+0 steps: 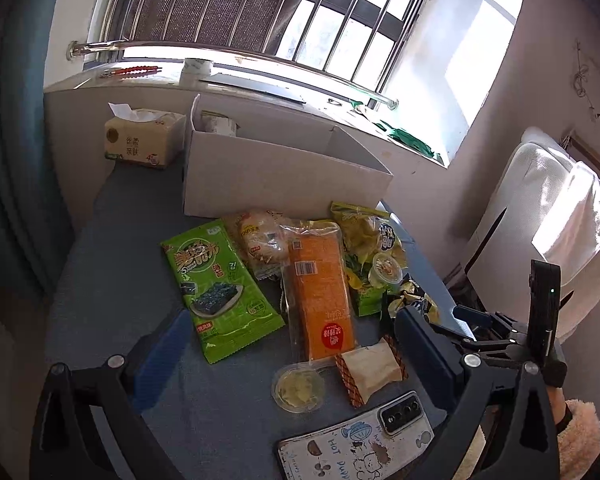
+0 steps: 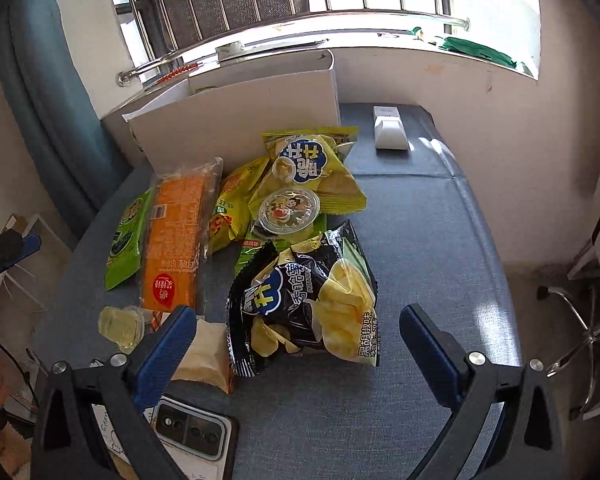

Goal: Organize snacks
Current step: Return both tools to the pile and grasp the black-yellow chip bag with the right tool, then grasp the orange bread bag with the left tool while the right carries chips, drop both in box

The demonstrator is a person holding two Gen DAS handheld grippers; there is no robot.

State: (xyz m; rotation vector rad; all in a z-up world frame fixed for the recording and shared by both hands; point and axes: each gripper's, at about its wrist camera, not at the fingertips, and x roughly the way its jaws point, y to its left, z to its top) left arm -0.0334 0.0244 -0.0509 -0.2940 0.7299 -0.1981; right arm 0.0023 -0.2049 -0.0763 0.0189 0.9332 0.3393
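on the blue-grey table (image 1: 112, 240), against the window side, stands an open white cardboard box (image 1: 276, 176); this box is the landmark for all positions below. only one pale item shows inside it, at the far left corner, and it cannot be identified. judged from this, sorting has barely begun: nearly every snack remains outside the box.

in front of the box lies the snack pile. from larger to smaller:
- green seaweed packet (image 1: 220, 288), front left of the box, printed with "5" and the korean character "김".
- orange wrapped cracker pack (image 1: 320, 292), directly in front of the box, with a barcode and a red round seal.
- black chip bag (image 2: 304, 300), farthest in front of the box, marked "potato" and "黑胡椒味".
- yellow chip bag (image 2: 312, 172), touching the box front at its right end.
- bread packet (image 1: 260, 240), just in front of the box.
- jelly cup with cartoon lid (image 2: 288, 210), resting on the yellow bags.
- second clear cup (image 1: 299, 387) and a small cream wrapped cake (image 1: 370, 368), nearest the grippers.

a tissue pack (image 1: 140, 136) stands left of the box. a phone (image 1: 360, 440) in a case reading "hot" lies near the cake.

left gripper (image 1: 296, 344): fingers spread, holding nothing, above the cup and cake. right gripper (image 2: 298, 340): fingers spread, empty, straddling the black chip bag without contact.
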